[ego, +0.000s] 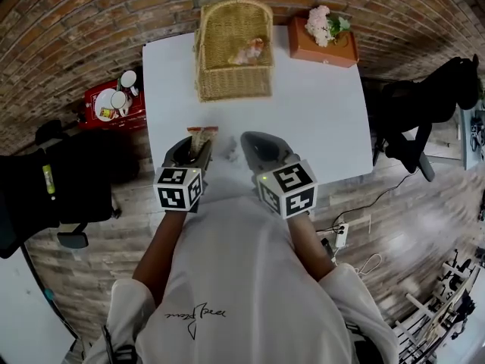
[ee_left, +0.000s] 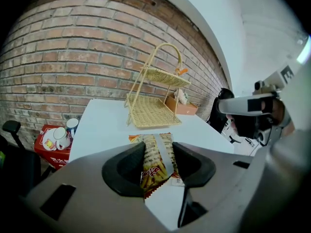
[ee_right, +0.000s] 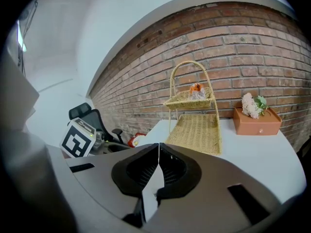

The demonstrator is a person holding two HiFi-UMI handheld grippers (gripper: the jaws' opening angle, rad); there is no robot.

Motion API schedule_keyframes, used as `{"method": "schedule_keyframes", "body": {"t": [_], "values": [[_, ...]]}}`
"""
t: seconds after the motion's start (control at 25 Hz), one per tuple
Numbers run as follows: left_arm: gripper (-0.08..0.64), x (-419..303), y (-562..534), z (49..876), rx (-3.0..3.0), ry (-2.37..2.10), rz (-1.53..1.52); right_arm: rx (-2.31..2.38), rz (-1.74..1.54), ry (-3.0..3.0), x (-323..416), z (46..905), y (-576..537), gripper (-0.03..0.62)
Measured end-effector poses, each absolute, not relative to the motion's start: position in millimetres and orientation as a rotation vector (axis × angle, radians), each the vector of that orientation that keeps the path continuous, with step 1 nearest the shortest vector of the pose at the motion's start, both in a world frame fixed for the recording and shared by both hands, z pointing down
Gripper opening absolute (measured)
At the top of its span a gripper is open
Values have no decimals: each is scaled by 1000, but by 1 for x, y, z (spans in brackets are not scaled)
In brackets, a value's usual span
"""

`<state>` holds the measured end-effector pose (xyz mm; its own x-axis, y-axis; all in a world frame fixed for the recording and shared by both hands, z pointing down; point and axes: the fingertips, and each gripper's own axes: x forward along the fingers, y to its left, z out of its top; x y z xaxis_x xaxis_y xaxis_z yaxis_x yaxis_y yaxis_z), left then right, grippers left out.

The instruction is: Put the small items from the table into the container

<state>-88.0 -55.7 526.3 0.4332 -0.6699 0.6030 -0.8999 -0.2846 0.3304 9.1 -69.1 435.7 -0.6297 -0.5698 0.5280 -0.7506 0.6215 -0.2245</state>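
At table [ego: 318, 112] edge | left gripper [ee_left: 158, 154] down-tilted, clamping snack packet [ego: 202, 137] | right gripper [ee_right: 158, 154]: jaws together

Bright, even indoor light; the white worktop [ego: 318, 120] glares nearly featureless, with faint shadows. Both gripper views bow the brick wall [ee_left: 73, 57] hard and go black at corners. The left claw [ee_left: 158, 152] looks soft, perhaps out of focus.

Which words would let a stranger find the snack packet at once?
Find the white table by the brick wall. At its near edge, the left gripper holds the packet between its jaws. It is the only orange printed wrapper there; the right gripper is shut, empty.
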Motion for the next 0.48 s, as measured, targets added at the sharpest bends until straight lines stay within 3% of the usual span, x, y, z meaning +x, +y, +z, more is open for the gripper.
{"method": "schedule_keyframes", "body": {"t": [0.48], "values": [[176, -81, -72, 503, 2125, -1318, 433, 1089, 593, -2450, 15, 429, -62, 23]]}}
